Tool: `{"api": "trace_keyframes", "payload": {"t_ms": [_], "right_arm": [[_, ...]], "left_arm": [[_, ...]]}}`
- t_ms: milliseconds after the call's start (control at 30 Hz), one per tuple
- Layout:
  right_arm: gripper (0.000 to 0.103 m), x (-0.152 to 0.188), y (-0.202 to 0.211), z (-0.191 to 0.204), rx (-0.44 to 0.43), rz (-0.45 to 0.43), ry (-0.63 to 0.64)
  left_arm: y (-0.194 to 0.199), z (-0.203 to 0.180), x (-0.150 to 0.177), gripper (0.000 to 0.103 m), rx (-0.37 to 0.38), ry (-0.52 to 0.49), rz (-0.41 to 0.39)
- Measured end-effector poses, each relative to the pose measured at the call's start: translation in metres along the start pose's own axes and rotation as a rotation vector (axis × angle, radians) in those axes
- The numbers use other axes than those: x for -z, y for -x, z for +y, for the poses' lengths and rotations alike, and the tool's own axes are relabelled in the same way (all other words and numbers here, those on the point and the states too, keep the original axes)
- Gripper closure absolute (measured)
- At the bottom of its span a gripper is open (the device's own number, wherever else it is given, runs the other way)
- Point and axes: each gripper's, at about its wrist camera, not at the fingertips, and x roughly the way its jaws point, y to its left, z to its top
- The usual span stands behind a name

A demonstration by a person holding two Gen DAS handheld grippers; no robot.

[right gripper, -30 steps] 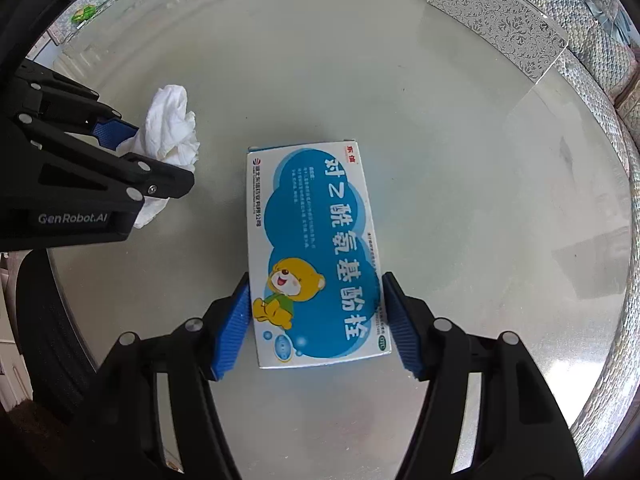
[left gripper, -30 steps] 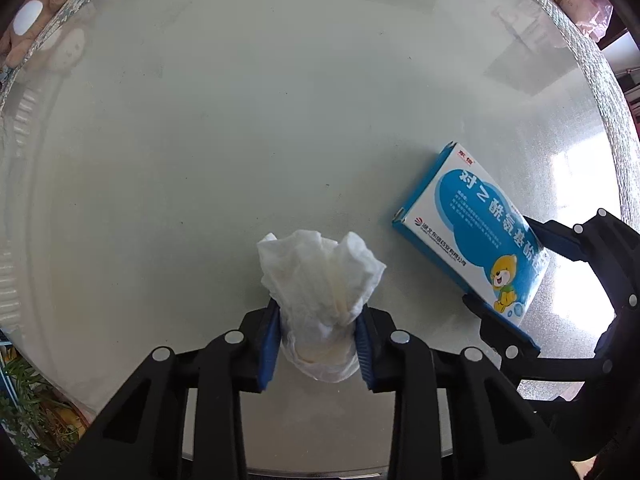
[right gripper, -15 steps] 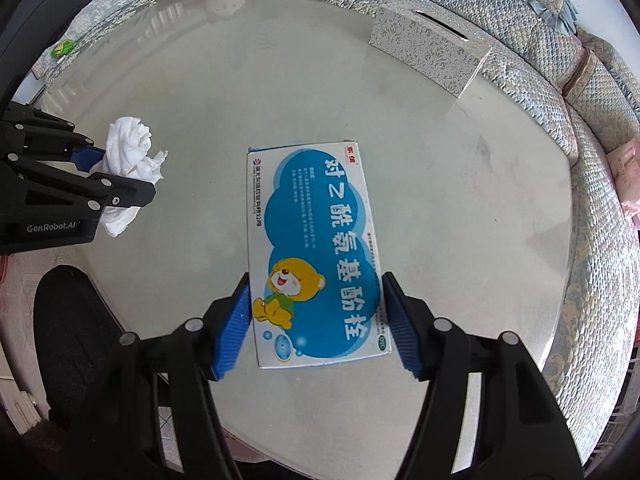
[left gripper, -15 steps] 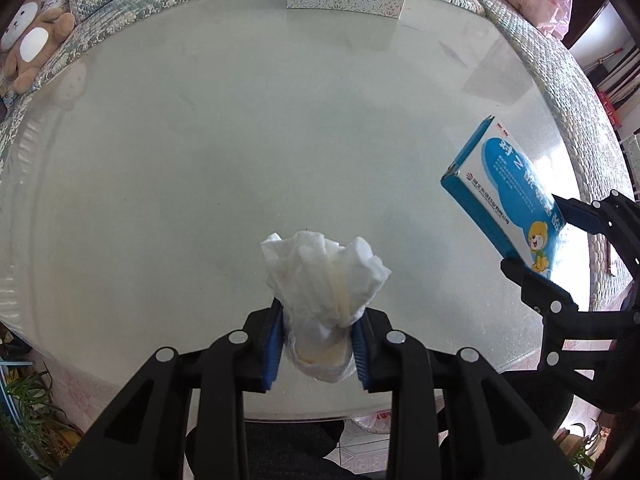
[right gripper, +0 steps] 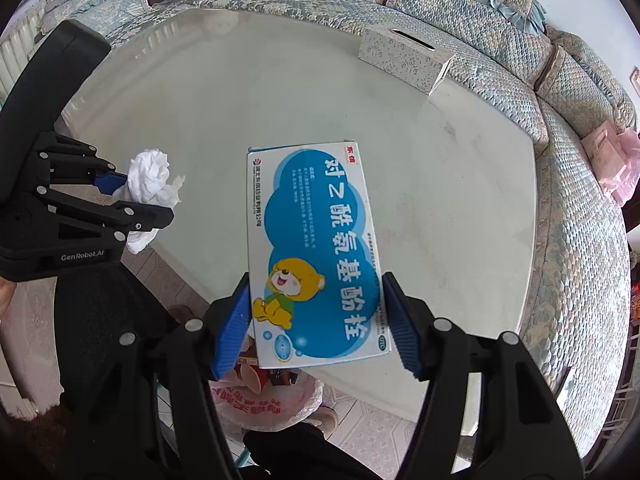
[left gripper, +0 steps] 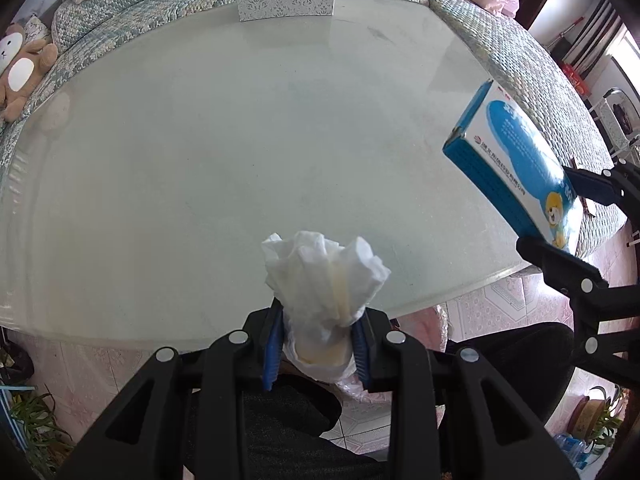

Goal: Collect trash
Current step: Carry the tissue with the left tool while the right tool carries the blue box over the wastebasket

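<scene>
the left gripper (left gripper: pixel 316 344) pinched a crumpled tissue (left gripper: pixel 324 280), the right gripper (right gripper: pixel 316 320) clamped a blue medicine box (right gripper: pixel 312 252), both held above the glass table (left gripper: pixel 200 140) edge, sofa (right gripper: pixel 520 12) behind.

We see crumpled soft paper tissue (left gripper: pixel 324 280), a glossy printed cardboard box (right gripper: pixel 316 256), matt black plastic tools with ribbed blue pads (right gripper: pixel 232 320), and a smooth frosted-glass table (left gripper: pixel 200 140).

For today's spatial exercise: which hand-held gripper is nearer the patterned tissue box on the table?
Hard to call. The left hand-held gripper and the right hand-held gripper both hang off the near edge, far from the tissue box.
</scene>
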Motion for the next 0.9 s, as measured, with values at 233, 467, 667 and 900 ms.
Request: {"api": "trace_keyframes", "payload": {"t_ms": [233, 467, 667, 900], "right_arm": [[0.041, 0.035, 0.017, 0.017, 0.025, -0.028, -0.014], [0.041, 0.073, 0.02, 0.031, 0.02, -0.011, -0.039], [0.041, 0.099, 0.02, 0.037, 0.014, 0.01, -0.051], [0.041, 0.114, 0.017, 0.045, 0.004, 0.027, -0.054]], "left_arm": [[0.006, -0.037, 0.05, 0.074, 0.012, -0.064, -0.062], [-0.004, -0.054, 0.085, 0.074, 0.016, -0.08, -0.047], [-0.013, -0.058, 0.097, 0.074, 0.025, -0.091, -0.028], [-0.019, -0.061, 0.105, 0.074, 0.034, -0.112, -0.012]]}}
